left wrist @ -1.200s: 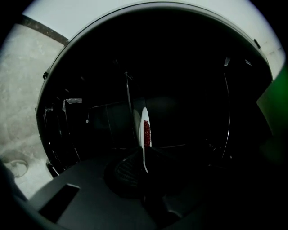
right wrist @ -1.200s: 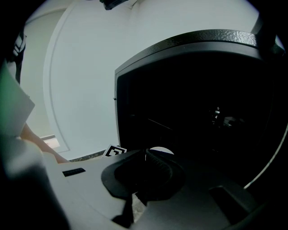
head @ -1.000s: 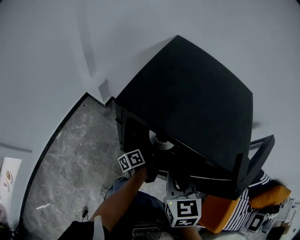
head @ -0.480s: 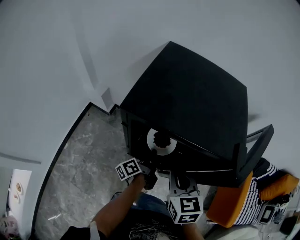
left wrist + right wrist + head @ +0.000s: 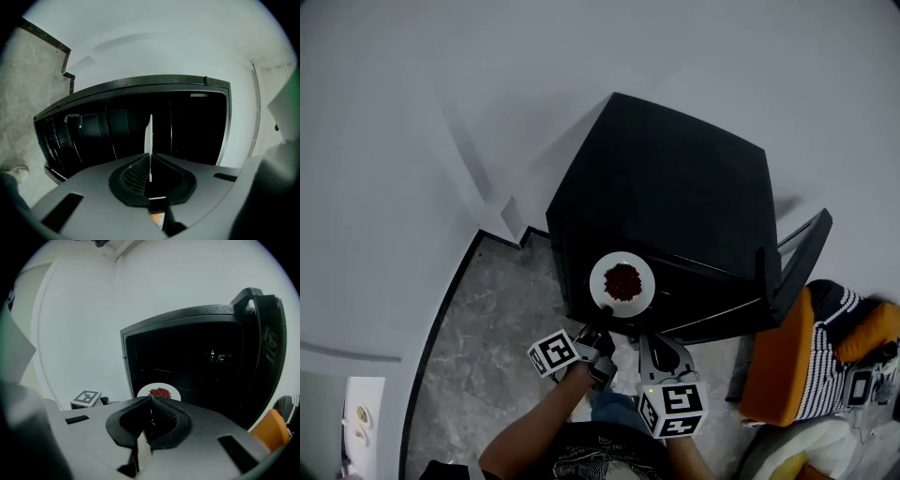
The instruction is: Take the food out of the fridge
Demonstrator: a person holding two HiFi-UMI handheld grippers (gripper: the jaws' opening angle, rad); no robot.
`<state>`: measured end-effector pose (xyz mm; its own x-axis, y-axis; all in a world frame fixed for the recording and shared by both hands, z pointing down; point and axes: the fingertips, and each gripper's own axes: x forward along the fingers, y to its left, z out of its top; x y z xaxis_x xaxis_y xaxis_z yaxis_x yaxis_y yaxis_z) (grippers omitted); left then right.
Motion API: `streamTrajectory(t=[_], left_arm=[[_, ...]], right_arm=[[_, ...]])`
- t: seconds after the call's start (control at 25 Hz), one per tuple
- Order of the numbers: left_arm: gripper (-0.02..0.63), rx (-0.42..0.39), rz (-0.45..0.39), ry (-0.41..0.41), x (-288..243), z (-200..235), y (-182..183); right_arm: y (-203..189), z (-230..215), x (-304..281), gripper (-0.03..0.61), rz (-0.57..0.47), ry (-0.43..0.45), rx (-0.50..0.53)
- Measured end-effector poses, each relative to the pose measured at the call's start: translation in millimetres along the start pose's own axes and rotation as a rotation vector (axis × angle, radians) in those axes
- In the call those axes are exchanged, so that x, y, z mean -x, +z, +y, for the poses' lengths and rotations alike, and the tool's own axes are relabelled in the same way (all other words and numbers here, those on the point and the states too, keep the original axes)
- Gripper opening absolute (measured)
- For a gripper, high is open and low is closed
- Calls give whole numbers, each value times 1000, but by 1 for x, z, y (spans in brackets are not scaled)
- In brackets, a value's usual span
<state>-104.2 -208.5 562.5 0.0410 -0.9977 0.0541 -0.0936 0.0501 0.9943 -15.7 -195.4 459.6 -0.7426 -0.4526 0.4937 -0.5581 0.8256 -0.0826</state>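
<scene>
Presently, a round white plate (image 5: 602,272) carrying a heap of dark red food (image 5: 622,280) is held at the mouth of a black cabinet-style fridge (image 5: 675,187), whose door (image 5: 797,253) stands swung open at the right. The plate is pinched at its near rim by the left gripper (image 5: 602,319). In the left gripper view the jaws are seen pressed together on the thin white edge (image 5: 150,136), with the dark fridge interior behind. The right gripper (image 5: 655,340) is held just beside it, lower and nearer the person. Its jaws are closed on each other with nothing between them, and the plate can be seen beyond their tips in the right gripper view (image 5: 172,392).

Whether the plate is fully clear of the opening cannot be told.

Because the plate is gripped only at one edge, its far side is left unsupported. It could sag or pivot in the pads, and the loose food could be tipped onto the grey marble floor (image 5: 487,328). A slip is judged likelier if the wrist is rolled or the plate is knocked against the fridge frame.
</scene>
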Motion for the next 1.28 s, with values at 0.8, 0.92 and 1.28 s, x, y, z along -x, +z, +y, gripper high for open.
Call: streamTrajectory(t=[0.8,0.92,1.28], left_arm=[[18,72,34,-171,120,-104,-29],[18,65,31,-168,138,-110,-32],[18,46,31,-179,171,-123,-35]], right_arm=[[-15,59,88,21,-139,-152,-79],[-17,67,97,21,-148,-161,-79],[-26,85,111,21,-161,-184,-83]])
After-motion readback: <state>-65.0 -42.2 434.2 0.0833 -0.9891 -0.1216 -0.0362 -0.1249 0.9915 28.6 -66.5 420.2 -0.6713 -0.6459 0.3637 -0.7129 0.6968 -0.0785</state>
